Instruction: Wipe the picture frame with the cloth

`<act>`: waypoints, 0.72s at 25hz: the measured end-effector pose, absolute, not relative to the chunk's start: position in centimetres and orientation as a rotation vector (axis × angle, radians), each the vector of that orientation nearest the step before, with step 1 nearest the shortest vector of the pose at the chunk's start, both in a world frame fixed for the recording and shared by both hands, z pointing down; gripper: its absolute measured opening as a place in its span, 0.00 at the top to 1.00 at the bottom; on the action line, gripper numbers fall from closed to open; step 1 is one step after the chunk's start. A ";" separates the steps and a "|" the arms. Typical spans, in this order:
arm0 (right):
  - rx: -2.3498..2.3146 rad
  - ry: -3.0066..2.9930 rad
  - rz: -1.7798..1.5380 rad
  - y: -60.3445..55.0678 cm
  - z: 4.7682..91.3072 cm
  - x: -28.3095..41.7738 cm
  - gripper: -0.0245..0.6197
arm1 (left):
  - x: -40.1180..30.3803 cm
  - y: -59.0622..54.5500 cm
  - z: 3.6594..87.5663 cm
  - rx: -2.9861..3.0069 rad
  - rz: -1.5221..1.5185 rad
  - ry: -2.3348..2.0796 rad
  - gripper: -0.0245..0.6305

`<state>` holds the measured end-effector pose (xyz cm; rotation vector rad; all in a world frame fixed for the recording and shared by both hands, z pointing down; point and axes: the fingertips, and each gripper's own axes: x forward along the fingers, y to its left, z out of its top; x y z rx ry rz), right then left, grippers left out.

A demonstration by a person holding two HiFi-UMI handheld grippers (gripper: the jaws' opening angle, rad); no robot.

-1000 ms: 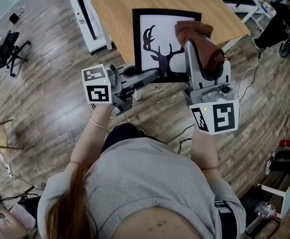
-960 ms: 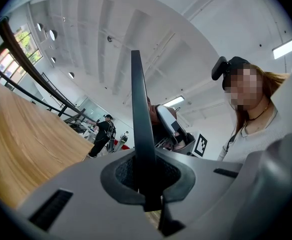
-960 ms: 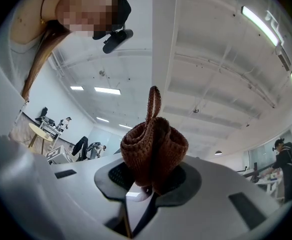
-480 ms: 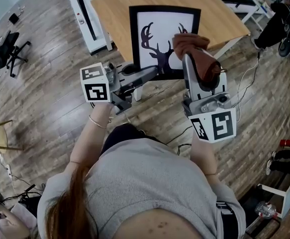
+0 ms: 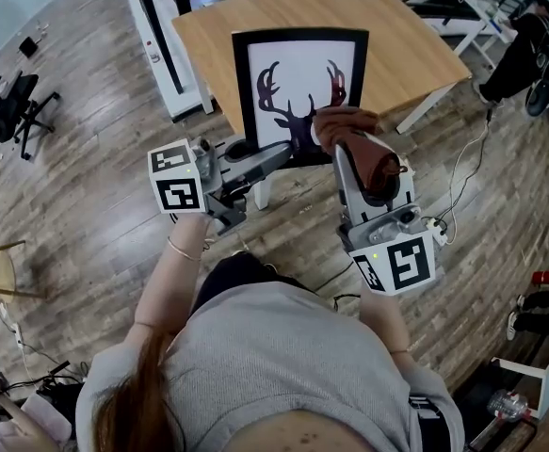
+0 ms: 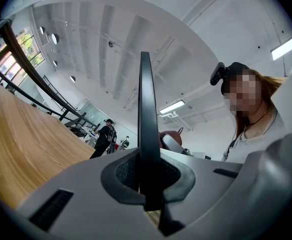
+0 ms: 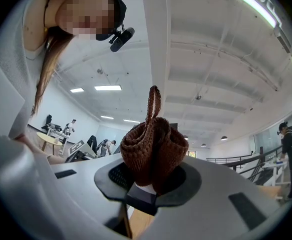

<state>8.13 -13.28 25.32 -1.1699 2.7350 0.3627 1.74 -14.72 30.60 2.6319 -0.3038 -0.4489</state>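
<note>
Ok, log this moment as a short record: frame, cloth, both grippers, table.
frame: black-edged, with a deer picture, held up facing the person
left gripper: shut on the frame's bottom edge
right gripper: shut on the cloth
cloth: brown, knitted, bunched, against the frame's lower right in the head view
table: wooden, behind the frame

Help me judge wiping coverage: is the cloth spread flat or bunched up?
Bunched up. The brown cloth sits as a folded wad clamped in the right gripper, with a loop sticking up from it.
</note>
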 end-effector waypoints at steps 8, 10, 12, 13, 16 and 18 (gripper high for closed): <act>-1.157 2.770 0.338 -12.4 26.9 8.4 0.81 | 1.7 -14.8 30.3 2.621 -0.485 -0.296 0.93; -1.159 2.780 0.328 -12.1 27.4 8.5 0.81 | 1.7 -14.7 30.3 2.618 -0.494 -0.296 0.93; -1.161 2.787 0.321 -11.8 27.8 8.5 0.81 | 1.7 -14.7 30.2 2.614 -0.502 -0.292 0.93; -1.162 2.790 0.318 -11.7 27.9 8.5 0.81 | 1.7 -14.6 30.1 2.613 -0.503 -0.290 0.93; -1.165 2.796 0.305 -11.5 28.1 8.6 0.81 | 1.7 -14.6 30.1 2.619 -0.490 -0.293 0.93; -1.167 2.800 0.294 -11.6 28.4 8.6 0.81 | 1.7 -14.7 30.2 2.620 -0.482 -0.296 0.93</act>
